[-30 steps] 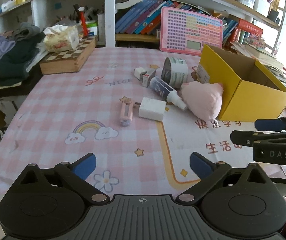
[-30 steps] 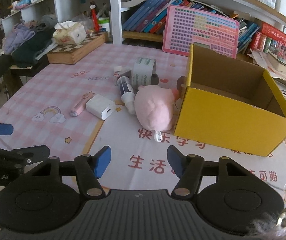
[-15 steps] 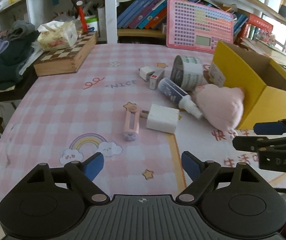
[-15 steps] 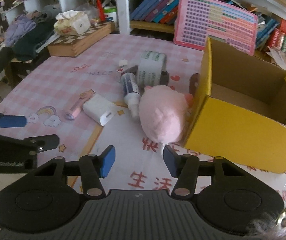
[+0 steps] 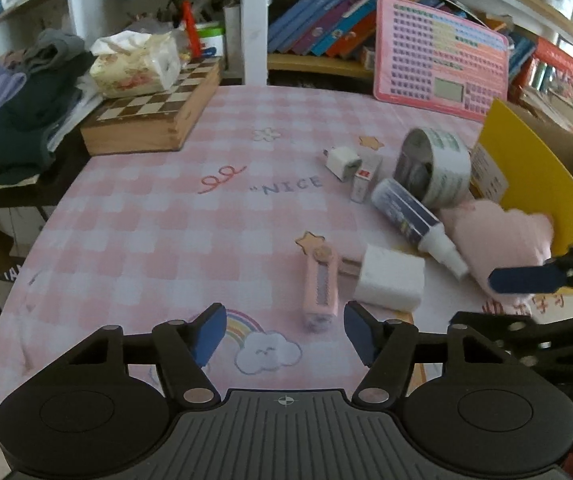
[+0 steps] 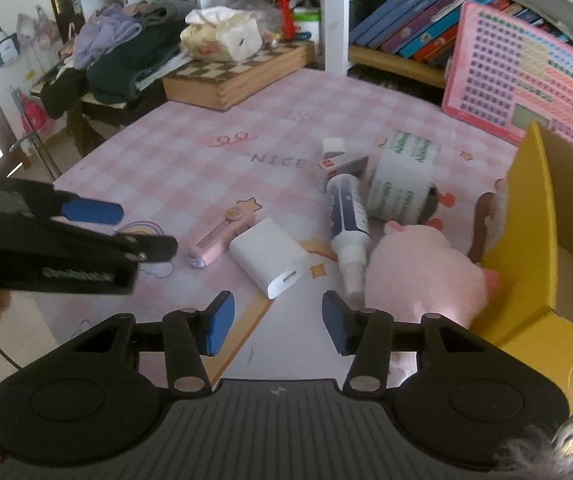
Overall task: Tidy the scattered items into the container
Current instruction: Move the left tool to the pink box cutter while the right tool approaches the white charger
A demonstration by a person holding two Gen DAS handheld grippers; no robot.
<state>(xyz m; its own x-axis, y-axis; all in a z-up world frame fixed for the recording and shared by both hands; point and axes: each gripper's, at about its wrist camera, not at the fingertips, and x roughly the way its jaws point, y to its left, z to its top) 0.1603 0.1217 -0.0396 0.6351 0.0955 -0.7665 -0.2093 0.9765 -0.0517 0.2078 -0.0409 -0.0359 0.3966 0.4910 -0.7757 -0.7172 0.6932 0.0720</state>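
Observation:
A yellow cardboard box (image 5: 534, 184) (image 6: 534, 240) stands open at the right of the pink checked table. Scattered beside it lie a pink plush toy (image 5: 494, 240) (image 6: 426, 280), a spray bottle (image 5: 414, 216) (image 6: 348, 220), a tape roll (image 5: 434, 164) (image 6: 404, 176), a white charger block (image 5: 388, 278) (image 6: 268, 256), a pink pen-shaped gadget (image 5: 319, 288) (image 6: 220, 236), a small white plug (image 5: 342, 162) and a small red-and-white box (image 5: 364, 178). My left gripper (image 5: 284, 334) is open, just short of the pink gadget. My right gripper (image 6: 274, 320) is open, just short of the charger block.
A wooden chessboard box (image 5: 154, 116) with a tissue pack (image 5: 134, 64) sits at the back left. A pink keyboard toy (image 5: 438, 56) leans on the bookshelf behind. Clothes (image 5: 18, 96) are piled off the table's left side.
Both grippers have moved forward and leftward over the table, closer to the gadget and charger block. Both stay open and empty; the objects have not moved.

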